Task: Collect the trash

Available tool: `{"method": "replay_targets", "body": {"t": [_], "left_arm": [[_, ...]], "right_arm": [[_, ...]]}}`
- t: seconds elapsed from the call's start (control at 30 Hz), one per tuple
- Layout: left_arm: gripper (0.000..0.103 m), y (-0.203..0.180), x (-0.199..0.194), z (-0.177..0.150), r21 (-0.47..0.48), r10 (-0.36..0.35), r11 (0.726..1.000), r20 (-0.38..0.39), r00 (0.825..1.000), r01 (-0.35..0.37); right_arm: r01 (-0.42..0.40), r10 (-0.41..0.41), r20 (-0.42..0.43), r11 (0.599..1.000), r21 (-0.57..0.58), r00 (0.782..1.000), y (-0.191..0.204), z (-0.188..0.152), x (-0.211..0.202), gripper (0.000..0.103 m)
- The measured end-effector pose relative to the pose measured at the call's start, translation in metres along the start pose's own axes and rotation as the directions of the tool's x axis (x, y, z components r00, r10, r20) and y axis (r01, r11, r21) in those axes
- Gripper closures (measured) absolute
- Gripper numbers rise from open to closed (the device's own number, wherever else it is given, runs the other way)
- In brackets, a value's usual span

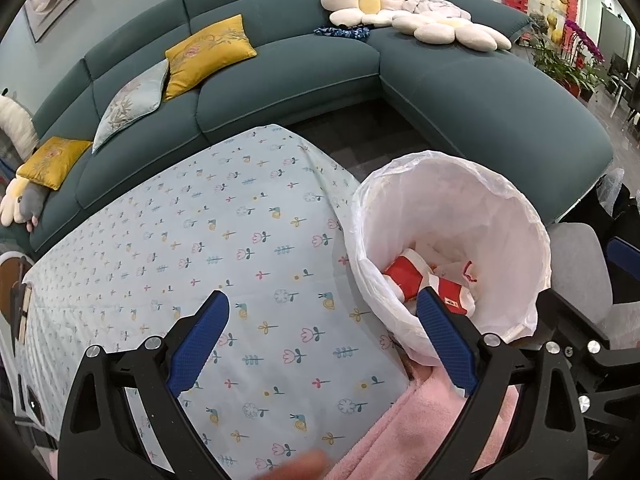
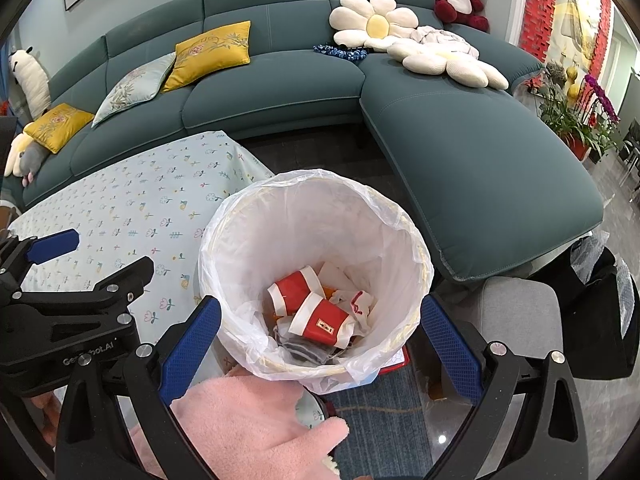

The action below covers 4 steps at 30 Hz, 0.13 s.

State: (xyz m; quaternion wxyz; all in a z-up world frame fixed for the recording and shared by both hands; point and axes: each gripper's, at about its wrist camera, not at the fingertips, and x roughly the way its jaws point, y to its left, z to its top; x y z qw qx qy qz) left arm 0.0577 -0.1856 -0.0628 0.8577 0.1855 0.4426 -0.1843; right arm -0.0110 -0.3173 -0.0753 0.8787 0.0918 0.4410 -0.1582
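Observation:
A trash bin (image 2: 304, 220) lined with a white plastic bag stands beside the table. Two red paper cups (image 2: 298, 286) and crumpled white paper (image 2: 360, 300) lie at its bottom. My right gripper (image 2: 320, 338) hovers over the near rim, open and empty, its blue pads (image 2: 192, 344) on either side of the bin. In the left wrist view the bin (image 1: 460, 208) is at the right with the cups (image 1: 404, 276) inside. My left gripper (image 1: 324, 320) is open and empty above the tablecloth. Its right finger (image 1: 444, 336) overlaps the bin's near wall.
The table wears a pale flowered cloth (image 1: 200, 240). A teal corner sofa (image 2: 480, 152) with cushions runs behind and to the right. A grey stool (image 2: 520, 312) stands right of the bin. A pink sleeve (image 2: 248, 420) fills the bottom of the view.

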Motion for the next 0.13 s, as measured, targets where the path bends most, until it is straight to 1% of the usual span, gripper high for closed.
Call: {"method": "replay_targets", "body": {"t": [0.13], "left_arm": [[0.013, 0.0017, 0.0026, -0.0009, 0.001, 0.001, 1.000, -0.007, 1.000, -0.001]], "right_arm": [[0.001, -0.001, 0.000, 1.000, 0.000, 1.000, 0.0002, 0.0000, -0.0001, 0.007]]}}
